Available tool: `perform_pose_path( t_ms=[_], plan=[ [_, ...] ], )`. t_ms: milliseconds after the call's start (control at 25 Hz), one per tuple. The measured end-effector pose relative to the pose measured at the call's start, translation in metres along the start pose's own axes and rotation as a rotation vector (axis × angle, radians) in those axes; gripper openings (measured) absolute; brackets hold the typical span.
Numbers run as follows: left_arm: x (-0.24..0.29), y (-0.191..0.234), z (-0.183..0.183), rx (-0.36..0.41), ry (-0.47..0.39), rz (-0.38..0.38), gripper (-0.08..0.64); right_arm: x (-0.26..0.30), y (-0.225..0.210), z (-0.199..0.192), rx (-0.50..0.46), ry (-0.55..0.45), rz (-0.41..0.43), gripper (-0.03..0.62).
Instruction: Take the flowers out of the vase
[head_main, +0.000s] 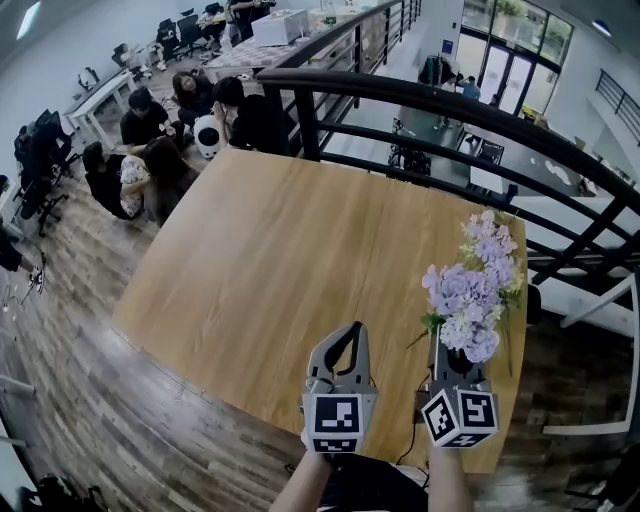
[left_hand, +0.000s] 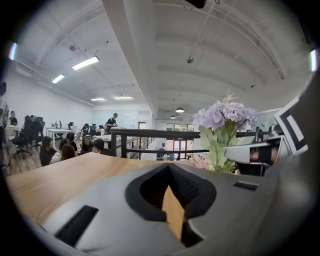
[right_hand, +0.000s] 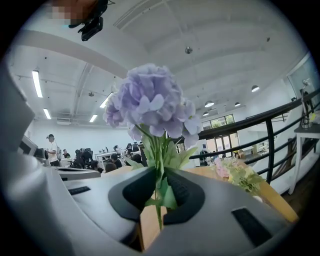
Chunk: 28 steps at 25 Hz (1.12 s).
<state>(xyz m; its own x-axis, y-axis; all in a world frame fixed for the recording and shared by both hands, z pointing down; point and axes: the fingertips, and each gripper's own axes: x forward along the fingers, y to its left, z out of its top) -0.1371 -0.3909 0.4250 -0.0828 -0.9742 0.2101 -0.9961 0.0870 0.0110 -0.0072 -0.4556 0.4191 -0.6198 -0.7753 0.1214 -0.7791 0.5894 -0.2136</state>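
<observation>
Holding the purple hydrangea (right_hand: 152, 102) by its green stem (right_hand: 158, 210), my right gripper (right_hand: 159, 175) has it clamped tight with the bloom standing up, over the 4 o'clock corner of the wooden table (head_main: 260, 260) in the head view. My left gripper (left_hand: 169, 172) sits just beside it at 9 o'clock, tongs closed together on nothing. A pink-and-yellow bunch (right_hand: 234, 172) lies on the tabletop, roughly 2 o'clock from the held one.
</observation>
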Motion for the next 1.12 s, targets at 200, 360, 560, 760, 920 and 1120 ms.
perform_pose_path(
  t_ms=[200,360,560,760,920,1120],
  plan=[
    [0.006,-0.004,-0.006,-0.005,0.013,-0.010,0.032,0.002,-0.003,-0.009,-0.002,0.022,-0.001,0.043],
    [0.009,-0.008,-0.013,-0.005,0.022,-0.017,0.032,0.001,-0.008,-0.015,0.000,0.030,-0.006,0.043],
    [0.010,-0.012,-0.017,-0.011,0.035,-0.024,0.032,-0.001,-0.012,-0.018,0.007,0.038,-0.016,0.043],
    [0.011,-0.013,-0.019,-0.010,0.041,-0.025,0.032,-0.002,-0.014,-0.019,0.012,0.041,-0.019,0.042],
    [0.012,-0.012,-0.018,-0.010,0.038,-0.024,0.032,-0.002,-0.017,-0.020,0.016,0.041,-0.025,0.042],
    [0.015,-0.013,-0.018,-0.013,0.039,-0.026,0.032,-0.001,-0.020,-0.017,0.013,0.037,-0.030,0.042]
  ],
)
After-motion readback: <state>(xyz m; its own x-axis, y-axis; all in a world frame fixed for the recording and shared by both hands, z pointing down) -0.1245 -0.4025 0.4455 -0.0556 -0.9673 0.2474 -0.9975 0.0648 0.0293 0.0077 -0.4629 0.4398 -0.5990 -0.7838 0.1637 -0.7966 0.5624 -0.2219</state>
